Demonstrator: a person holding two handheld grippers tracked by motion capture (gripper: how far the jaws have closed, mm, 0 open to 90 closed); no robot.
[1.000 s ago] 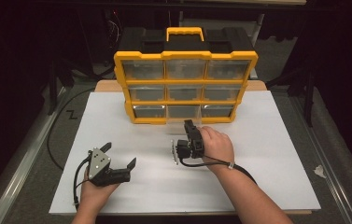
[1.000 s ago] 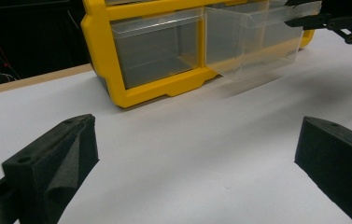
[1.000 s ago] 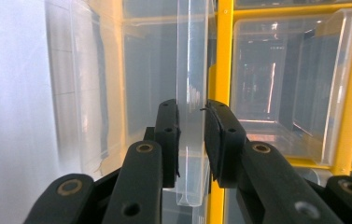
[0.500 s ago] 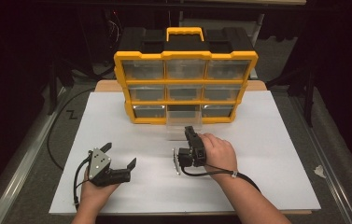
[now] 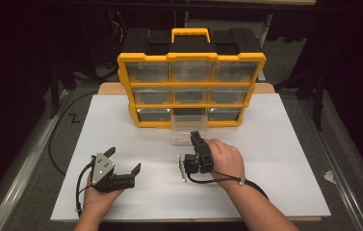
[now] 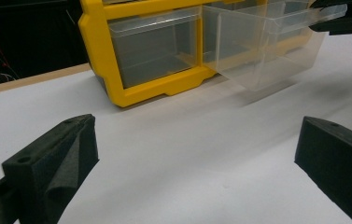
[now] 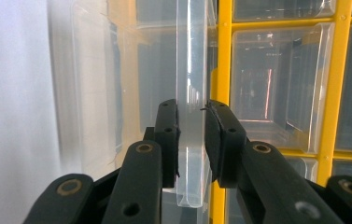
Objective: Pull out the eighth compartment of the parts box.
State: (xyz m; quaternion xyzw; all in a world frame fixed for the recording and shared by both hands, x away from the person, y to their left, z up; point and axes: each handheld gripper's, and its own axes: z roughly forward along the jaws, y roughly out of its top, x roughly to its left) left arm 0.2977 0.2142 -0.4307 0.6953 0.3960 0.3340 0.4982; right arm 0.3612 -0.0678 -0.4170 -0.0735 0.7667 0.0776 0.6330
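High view: the left gripper (image 5: 121, 169) rested on the white table surface (image 5: 275, 192) at the near left, held in the person's left hand (image 5: 97, 199). Its jaws stood wide apart with nothing between them. In the left gripper view the same two black jaws framed bare white surface, with the clear drawer (image 6: 267, 46) beyond them at the far right.

Toward the centre, the yellow organizer (image 5: 191, 57) stood upright at the far side of the table, its black top and yellow carry handle (image 5: 190, 33) above three rows of clear compartments. The clear drawer (image 5: 185, 131) belonged to the middle slot of the bottom row and stood partly pulled out toward the near side, its near end over the white surface.

To the right of centre, the right gripper (image 5: 194, 142), held in the person's right hand (image 5: 225, 159), reached to the near end of the drawer. In the right gripper view the right gripper (image 7: 191, 140) was clamped on the thin front lip of the clear drawer (image 7: 191, 70), one pad pressing each face. The yellow frame of the organizer (image 7: 224, 56) lay just right of the lip.
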